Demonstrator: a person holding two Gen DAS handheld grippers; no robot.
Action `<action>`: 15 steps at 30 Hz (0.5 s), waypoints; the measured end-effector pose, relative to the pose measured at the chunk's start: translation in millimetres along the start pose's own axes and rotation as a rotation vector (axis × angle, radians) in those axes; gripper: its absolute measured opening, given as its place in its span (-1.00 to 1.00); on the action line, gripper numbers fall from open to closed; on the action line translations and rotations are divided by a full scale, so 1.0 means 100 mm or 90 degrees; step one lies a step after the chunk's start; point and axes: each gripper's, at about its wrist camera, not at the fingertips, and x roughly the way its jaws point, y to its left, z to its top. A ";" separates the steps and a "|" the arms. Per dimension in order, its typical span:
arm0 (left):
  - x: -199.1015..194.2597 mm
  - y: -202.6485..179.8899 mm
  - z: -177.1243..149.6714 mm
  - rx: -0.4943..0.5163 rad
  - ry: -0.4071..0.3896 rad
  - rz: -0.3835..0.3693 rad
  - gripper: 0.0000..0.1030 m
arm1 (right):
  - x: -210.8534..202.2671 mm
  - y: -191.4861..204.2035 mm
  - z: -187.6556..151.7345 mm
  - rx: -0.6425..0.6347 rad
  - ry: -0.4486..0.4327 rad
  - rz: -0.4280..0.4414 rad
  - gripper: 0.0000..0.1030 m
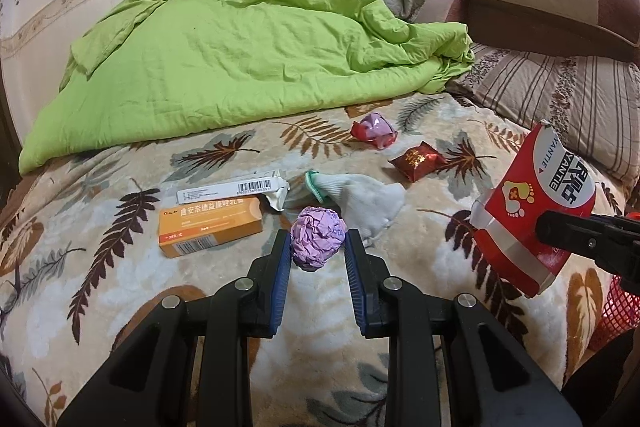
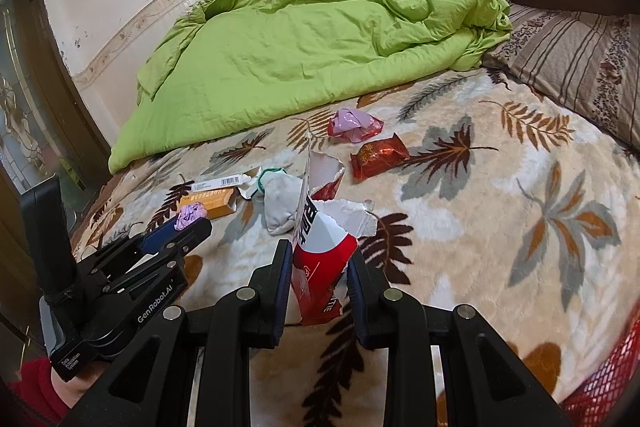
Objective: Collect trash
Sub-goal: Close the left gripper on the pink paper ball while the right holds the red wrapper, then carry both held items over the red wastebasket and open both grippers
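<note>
Left wrist view: the left gripper (image 1: pixel 318 247) has its fingers closed on a crumpled purple paper ball (image 1: pixel 318 242), pads touching both flanks, ball held above the leaf-print bed blanket (image 1: pixel 120 299). By its look the ball is feather-light and springy — it will give under the pads rather than slip, so a grip across its widest part, as now, seems right. At 10 o'clock of the ball, an orange medicine box (image 1: pixel 210 225) lies flat with a white barcoded tube (image 1: pixel 236 187) touching its far edge; stiff card, best taken across its narrow sides. At 1 o'clock, a white sock (image 1: pixel 360 199), limp. Farther on, a red-and-lilac wrapper (image 1: pixel 374 130) and a red candy packet (image 1: pixel 418 161) — crinkly film, likely slippery; pinch an end seam. At 3 o'clock the right gripper (image 1: pixel 540 227) carries a torn red-and-white carton (image 1: pixel 532 215). At 4 o'clock, by the frame edge, red mesh, perhaps a bin (image 1: pixel 616 311).

Right wrist view: right gripper fingers (image 2: pixel 282 267) are clamped on the carton's lower red part, its ragged top standing up and away — thin card, light, liable to crush or tear further at the rip, so the intact lower body is the safer hold. At 9 o'clock the left gripper shows side-on with the purple ball at its tips. Green quilt (image 2: pixel 280 59) at 12 o'clock, well apart.
</note>
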 end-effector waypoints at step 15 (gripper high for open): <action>-0.11 -0.10 -0.05 0.004 0.008 -0.014 -0.50 | -0.23 -0.05 -0.06 0.016 -0.003 0.000 -0.45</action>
